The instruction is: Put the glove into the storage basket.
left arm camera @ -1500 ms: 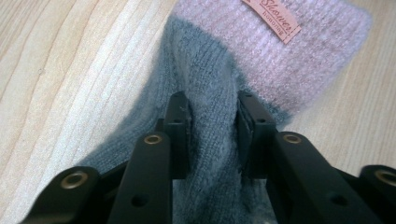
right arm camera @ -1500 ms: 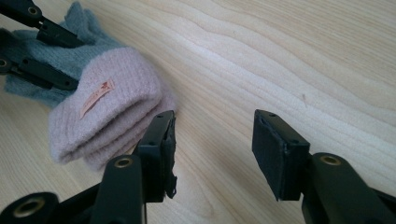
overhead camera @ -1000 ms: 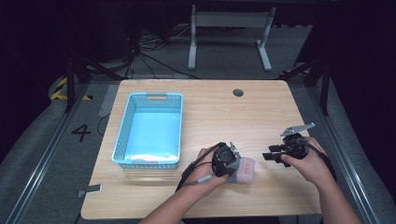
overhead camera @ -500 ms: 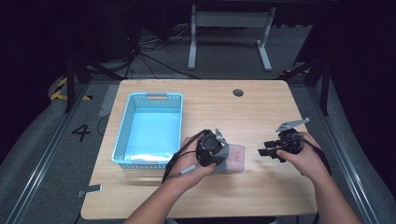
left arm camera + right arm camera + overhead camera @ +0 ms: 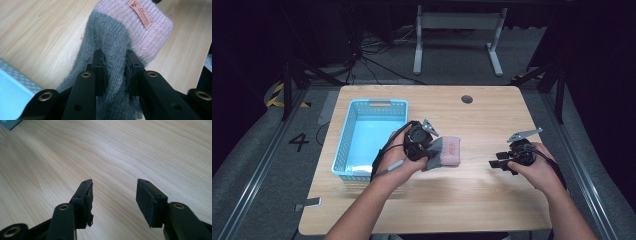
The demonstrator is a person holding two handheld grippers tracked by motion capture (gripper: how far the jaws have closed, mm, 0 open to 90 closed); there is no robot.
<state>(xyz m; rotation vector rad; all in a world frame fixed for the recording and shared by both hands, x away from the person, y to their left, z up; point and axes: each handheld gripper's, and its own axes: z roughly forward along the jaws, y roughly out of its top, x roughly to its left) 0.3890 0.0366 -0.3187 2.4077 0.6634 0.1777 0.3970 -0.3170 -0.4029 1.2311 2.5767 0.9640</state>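
One knitted garment (image 5: 110, 50) in left claw (image 5: 113, 67), one basket (image 5: 362, 137).

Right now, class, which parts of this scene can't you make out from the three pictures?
- Knitted item: left gripper view; lower end hidden behind the left tool.
- Label: left gripper view; lettering too small.
- Blue basket: high view; near right corner hidden by the left hand.
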